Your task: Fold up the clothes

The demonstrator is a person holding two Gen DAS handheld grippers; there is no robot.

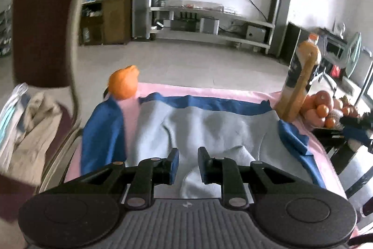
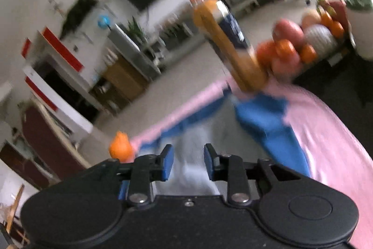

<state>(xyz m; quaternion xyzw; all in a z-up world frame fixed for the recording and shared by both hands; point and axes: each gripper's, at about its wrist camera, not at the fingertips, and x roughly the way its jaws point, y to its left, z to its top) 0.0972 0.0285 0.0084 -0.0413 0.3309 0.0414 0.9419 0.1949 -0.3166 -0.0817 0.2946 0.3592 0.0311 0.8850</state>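
A grey garment with blue sleeves and a blue far edge (image 1: 209,130) lies spread and rumpled on a pink cloth (image 1: 209,89) over the table. My left gripper (image 1: 188,163) is open just above the garment's near grey edge, with a fold of grey cloth between and under the jaws. My right gripper (image 2: 188,161) is open too, over the grey part of the garment (image 2: 198,144), with its blue sleeve (image 2: 268,125) to the right. The right wrist view is tilted and blurred.
An orange toy (image 1: 124,83) sits at the table's far left corner. A tall orange juice bottle (image 1: 300,83) stands at the far right, beside a pile of fruit (image 1: 321,109). A chair (image 1: 44,22) with piled clothes (image 1: 30,132) stands left of the table.
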